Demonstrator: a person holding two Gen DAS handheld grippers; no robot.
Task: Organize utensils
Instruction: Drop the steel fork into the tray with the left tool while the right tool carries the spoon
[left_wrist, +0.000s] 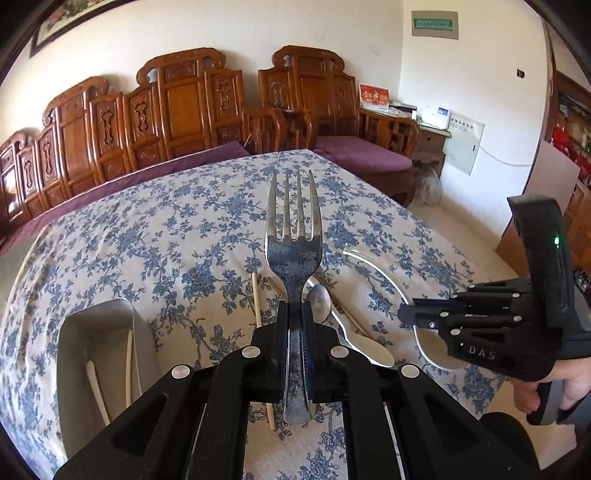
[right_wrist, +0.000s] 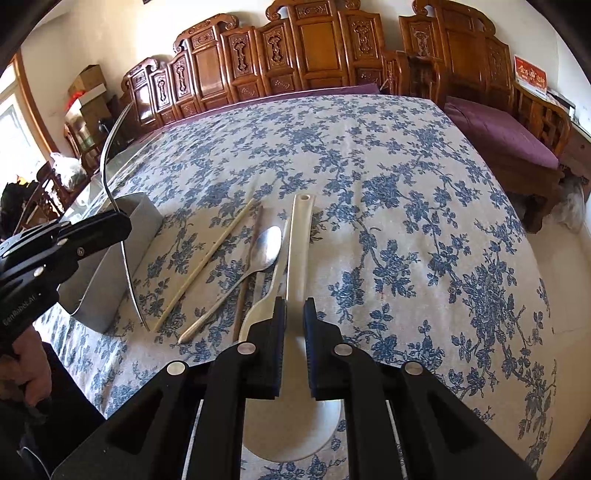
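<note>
My left gripper (left_wrist: 295, 314) is shut on a steel fork (left_wrist: 293, 243), held tines-up above the floral tablecloth; it also shows edge-on in the right wrist view (right_wrist: 110, 155). A grey utensil box (left_wrist: 99, 354) with chopsticks inside sits to the left (right_wrist: 107, 266). My right gripper (right_wrist: 294, 310) hovers slightly open over a white ladle (right_wrist: 295, 258); its jaws straddle the handle without clamping it. A steel spoon (right_wrist: 255, 266), a pale chopstick (right_wrist: 207, 262) and a brown chopstick (right_wrist: 249, 269) lie on the cloth between the box and the ladle.
The table with the blue-flowered cloth (right_wrist: 406, 221) stretches far and right. Carved wooden benches (right_wrist: 295, 48) with purple cushions (right_wrist: 498, 129) line the wall behind. The right gripper shows at the right of the left wrist view (left_wrist: 480, 325).
</note>
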